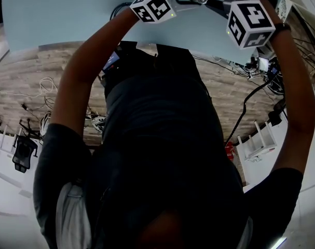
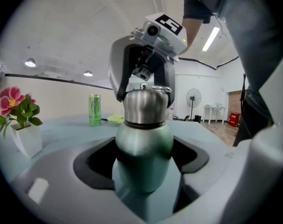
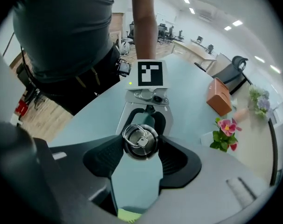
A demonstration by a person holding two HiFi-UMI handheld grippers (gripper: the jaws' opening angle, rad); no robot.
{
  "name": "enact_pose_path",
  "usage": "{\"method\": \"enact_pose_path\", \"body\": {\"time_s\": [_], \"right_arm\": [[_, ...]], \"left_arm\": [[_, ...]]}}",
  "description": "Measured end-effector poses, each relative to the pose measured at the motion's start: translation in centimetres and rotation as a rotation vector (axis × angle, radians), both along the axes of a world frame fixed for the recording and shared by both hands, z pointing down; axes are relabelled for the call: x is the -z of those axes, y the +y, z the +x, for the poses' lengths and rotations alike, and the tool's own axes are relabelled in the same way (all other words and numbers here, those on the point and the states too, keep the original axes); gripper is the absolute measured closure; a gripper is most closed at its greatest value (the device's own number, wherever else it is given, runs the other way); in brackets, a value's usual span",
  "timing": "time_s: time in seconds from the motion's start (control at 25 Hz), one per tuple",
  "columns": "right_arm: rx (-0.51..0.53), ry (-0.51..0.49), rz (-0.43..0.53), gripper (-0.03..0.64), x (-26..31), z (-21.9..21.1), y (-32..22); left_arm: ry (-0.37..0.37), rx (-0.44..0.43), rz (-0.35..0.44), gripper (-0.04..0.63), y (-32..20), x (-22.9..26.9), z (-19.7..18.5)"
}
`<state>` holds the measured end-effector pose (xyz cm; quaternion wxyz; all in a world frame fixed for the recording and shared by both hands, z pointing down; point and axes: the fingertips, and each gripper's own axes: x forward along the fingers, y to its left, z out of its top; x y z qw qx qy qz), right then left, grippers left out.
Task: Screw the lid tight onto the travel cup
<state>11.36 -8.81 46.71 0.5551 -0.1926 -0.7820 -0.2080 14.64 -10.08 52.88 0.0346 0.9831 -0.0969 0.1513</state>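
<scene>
The left gripper [image 2: 143, 164] clamps the body of the green cup [image 2: 143, 141] over the bench [image 3: 188, 111]. The right gripper [image 3: 141, 153] pinches the steel lid [image 3: 140, 140] from above. A tilted lid could cross-thread, or the smooth cup might spin in the grip.

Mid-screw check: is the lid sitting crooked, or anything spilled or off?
Nothing stands out. The steel lid sits level on the green cup, the left gripper clamps the cup's body, the right gripper grips the lid from above, and the table shows no spill.
</scene>
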Motion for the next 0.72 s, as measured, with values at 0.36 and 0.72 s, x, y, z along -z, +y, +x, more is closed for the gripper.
{"method": "enact_pose_path", "body": {"time_s": [0.36,0.72], "right_arm": [[-0.883,-0.297,-0.045,0.382,0.4,-0.6,-1.4],[-1.581,-0.581,0.116,0.383,1.0,0.4,-2.5]], "left_arm": [[0.0,0.003,0.0,0.184,0.0,0.1,-0.4],[0.0,0.019,0.0,0.184,-0.2,-0.1,-0.1]]}}
